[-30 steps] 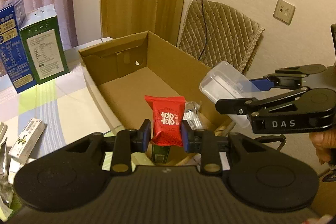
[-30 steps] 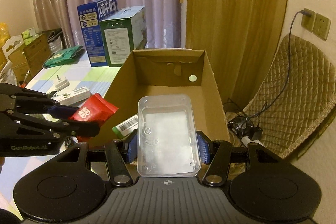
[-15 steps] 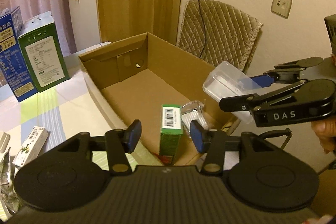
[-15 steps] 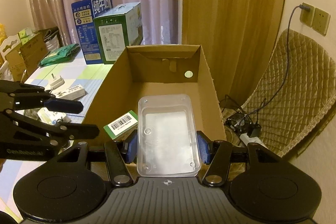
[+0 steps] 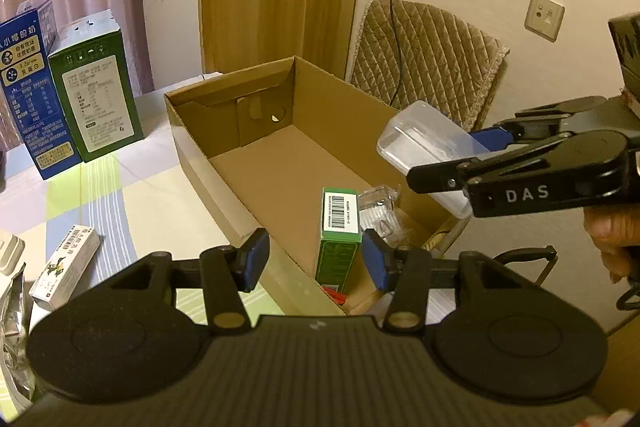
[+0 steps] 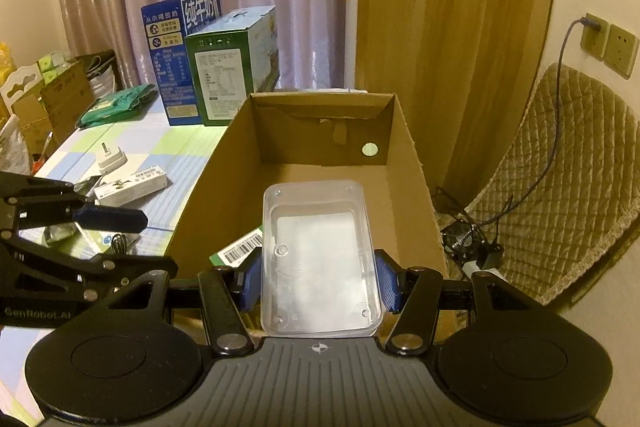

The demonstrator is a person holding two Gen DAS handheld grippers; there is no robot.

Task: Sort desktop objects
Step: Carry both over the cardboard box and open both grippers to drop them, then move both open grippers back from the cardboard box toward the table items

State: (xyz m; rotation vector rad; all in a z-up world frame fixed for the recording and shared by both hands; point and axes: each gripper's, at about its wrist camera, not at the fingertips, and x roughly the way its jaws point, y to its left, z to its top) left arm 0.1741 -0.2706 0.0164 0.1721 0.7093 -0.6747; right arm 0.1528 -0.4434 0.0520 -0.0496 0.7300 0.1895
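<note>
An open cardboard box [image 5: 192, 143] sits on the table; it also shows in the right wrist view [image 6: 412, 163]. Inside lie a green barcoded carton [image 5: 340, 227], a crumpled clear wrapper [image 5: 378, 211] and a sliver of red packet [image 5: 334, 294]. My left gripper [image 5: 314, 259] is open and empty above the box's near corner. My right gripper [image 6: 318, 279] is shut on a clear plastic container [image 6: 320, 259], held over the box's near end; the container also shows in the left wrist view [image 5: 424, 151].
A blue milk carton [image 6: 180, 47] and a green carton [image 6: 228, 67] stand behind the box. A white medicine box [image 5: 66, 263], a white plug [image 6: 112, 159] and a green bag [image 6: 116, 103] lie on the table. A quilted chair [image 6: 560, 187] stands right.
My left gripper opened and let go of the red packet, which dropped into the box. The left gripper has since drawn back slightly. The right gripper still holds the clear container.
</note>
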